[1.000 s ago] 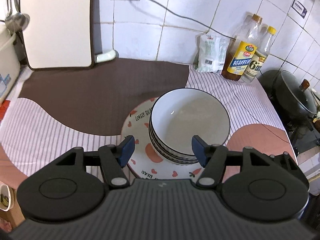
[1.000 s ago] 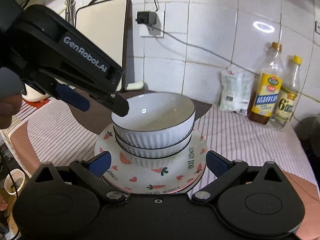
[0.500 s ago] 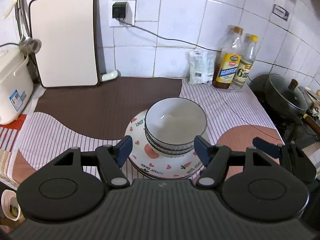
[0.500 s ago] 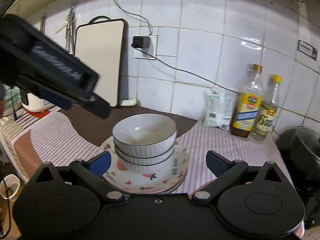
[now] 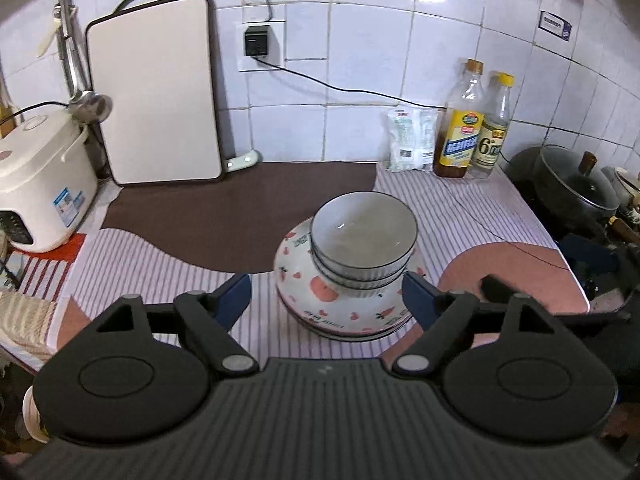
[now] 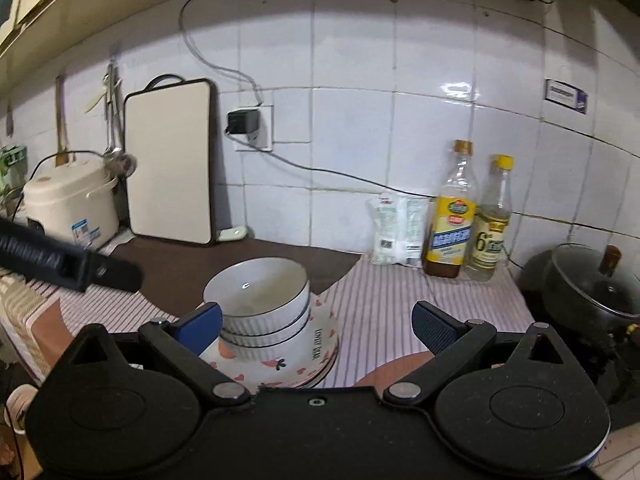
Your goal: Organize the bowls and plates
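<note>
A stack of white ribbed bowls (image 5: 362, 236) with dark rims sits on a stack of pink-patterned plates (image 5: 320, 300) on the striped counter mat. My left gripper (image 5: 327, 296) is open and empty, held back above the near side of the plates. My right gripper (image 6: 316, 326) is open and empty, pulled back and raised; the bowls (image 6: 260, 300) and plates (image 6: 316, 344) lie below it to the left. The left gripper's body (image 6: 60, 262) crosses the left of the right wrist view.
A cutting board (image 5: 156, 92) leans on the tiled wall beside a rice cooker (image 5: 40, 184). A white packet (image 5: 410, 144) and two bottles (image 5: 474, 124) stand at the back right. A lidded black pot (image 5: 576, 188) sits on the stove at the right.
Both grippers have drawn back and up from the bowl stack, so the dishes look smaller and farther. The stack has not moved. Both grippers stay open.
</note>
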### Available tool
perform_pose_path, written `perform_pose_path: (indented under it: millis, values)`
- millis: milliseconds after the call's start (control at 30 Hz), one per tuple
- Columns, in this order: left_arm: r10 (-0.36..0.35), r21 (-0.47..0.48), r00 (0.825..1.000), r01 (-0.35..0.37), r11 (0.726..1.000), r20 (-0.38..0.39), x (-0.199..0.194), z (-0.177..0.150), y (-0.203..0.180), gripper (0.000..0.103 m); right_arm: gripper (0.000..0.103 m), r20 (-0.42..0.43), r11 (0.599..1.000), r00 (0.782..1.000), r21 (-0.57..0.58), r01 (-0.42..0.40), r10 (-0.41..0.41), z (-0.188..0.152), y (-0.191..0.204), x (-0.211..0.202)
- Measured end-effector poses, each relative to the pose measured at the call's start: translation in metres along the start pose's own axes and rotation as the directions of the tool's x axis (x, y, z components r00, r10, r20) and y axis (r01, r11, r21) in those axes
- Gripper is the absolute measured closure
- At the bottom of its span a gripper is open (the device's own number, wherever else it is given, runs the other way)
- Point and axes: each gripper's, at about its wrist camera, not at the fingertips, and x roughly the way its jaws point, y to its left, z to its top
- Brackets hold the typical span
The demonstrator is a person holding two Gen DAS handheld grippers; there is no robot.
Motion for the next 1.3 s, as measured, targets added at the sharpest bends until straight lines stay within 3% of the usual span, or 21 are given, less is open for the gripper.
perform_pose_path:
  millis: [167, 267, 333, 633, 933, 1300]
  values:
    - [0.022, 0.004, 1.0, -0.022, 1.0, 0.012, -0.011, -0.009, 0.006, 0.01, 0.0, -0.067, 0.999, 0.997, 0.012, 0.04, -0.039, 0.005, -0.004, -0.008]
    - [0.044, -0.01, 0.999, -0.044, 0.999, 0.018, -0.017, -0.015, 0.008, 0.008, 0.0, -0.106, 0.991, 0.986, 0.034, 0.13, -0.126, 0.005, -0.005, -0.013]
    - [0.041, -0.019, 0.999, -0.041, 0.999, 0.013, -0.019, -0.019, 0.008, 0.008, 0.0, -0.11, 0.988, 0.983, 0.032, 0.148, -0.144, 0.005, -0.005, -0.018]
    - [0.077, -0.01, 0.996, -0.077, 0.997, 0.048, -0.031, -0.029, 0.003, 0.001, 0.0, -0.174, 0.987, 0.972, -0.014, 0.16, -0.16, 0.002, -0.006, -0.03]
    - [0.097, -0.03, 0.991, -0.095, 0.995, 0.095, -0.039, -0.043, 0.0, 0.0, 0.0, -0.14, 0.989, 0.979, -0.002, 0.147, -0.146, -0.005, -0.003, -0.049]
    - [0.078, -0.037, 0.992, -0.075, 0.997, 0.098, -0.042, -0.051, -0.001, 0.0, 0.0, -0.155, 0.992, 0.981, 0.036, 0.123, -0.116, -0.012, -0.003, -0.054]
